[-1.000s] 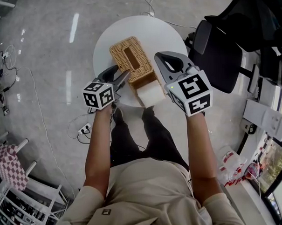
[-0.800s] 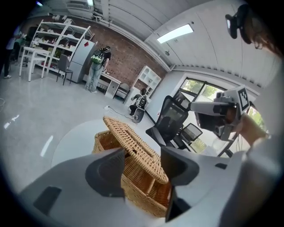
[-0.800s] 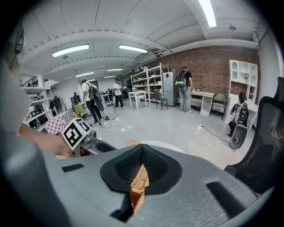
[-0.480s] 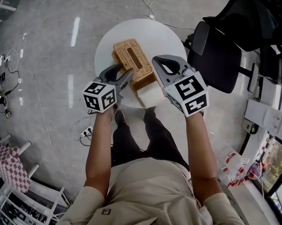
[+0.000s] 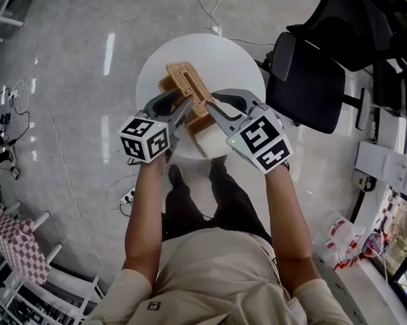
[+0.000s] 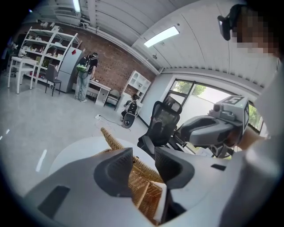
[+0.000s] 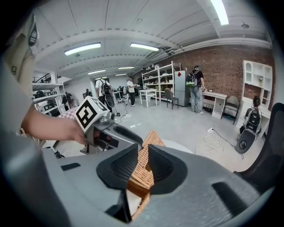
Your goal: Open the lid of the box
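Wicker box (image 5: pixel 199 122) is on the near half of the round white table (image 5: pixel 234 59), right in front of me. Its lid (image 5: pixel 189 85) is off the base and tipped up steeply, with the slot visible from the head view. A white insert (image 6: pixel 162 200) shows at the near end of the open base.

Both grippers flank the lid, tips close to each other over the box.

Left gripper (image 6: pixel 144 165): jaws about half apart and they've just been closing. The lid's edge and the basket weave sit in line with the gap, but I don't see either pad pressing, so I read no grip.

Right gripper (image 7: pixel 143 166): jaws have just been opening and are now partly apart. The lid's wicker fills the gap between them, and the pads look loose on it.

A black office chair (image 5: pixel 304 76) stands beside the table on my right.
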`<action>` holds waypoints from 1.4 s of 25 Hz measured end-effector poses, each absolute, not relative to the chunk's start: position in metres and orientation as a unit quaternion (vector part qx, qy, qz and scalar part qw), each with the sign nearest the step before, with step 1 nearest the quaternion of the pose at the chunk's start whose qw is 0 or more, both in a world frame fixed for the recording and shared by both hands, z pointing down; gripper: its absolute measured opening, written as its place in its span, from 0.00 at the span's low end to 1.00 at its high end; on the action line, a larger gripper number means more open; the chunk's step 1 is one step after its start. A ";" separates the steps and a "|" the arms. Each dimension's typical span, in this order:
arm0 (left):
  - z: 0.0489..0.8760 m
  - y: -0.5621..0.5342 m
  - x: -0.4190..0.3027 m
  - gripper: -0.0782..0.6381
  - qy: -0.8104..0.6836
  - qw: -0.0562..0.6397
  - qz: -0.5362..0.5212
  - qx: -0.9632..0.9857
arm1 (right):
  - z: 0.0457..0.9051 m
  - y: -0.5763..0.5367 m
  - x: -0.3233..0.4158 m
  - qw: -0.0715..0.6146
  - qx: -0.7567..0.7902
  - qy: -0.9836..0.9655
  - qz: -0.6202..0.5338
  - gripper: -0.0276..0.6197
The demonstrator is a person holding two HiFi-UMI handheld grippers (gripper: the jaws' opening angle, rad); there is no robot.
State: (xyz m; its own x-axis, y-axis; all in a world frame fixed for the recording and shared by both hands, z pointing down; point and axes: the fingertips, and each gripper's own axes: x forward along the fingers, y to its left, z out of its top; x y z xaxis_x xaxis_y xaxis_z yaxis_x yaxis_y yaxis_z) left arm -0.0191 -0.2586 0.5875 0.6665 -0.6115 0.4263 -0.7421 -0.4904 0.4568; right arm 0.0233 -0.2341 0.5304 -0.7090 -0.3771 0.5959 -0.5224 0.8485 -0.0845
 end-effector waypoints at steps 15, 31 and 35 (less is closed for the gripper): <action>0.627 -0.264 -0.060 0.34 -0.462 0.351 0.107 0.807 | 0.584 -0.205 0.019 0.365 0.203 -0.896 0.148 0.19; 0.698 -0.248 -0.081 0.46 -0.483 0.442 0.083 0.752 | 0.591 -0.216 0.019 0.371 0.213 -0.892 0.146 0.18; 0.697 -0.247 -0.074 0.46 -0.469 0.445 0.080 0.759 | 0.594 -0.216 0.020 0.373 0.215 -0.890 0.147 0.18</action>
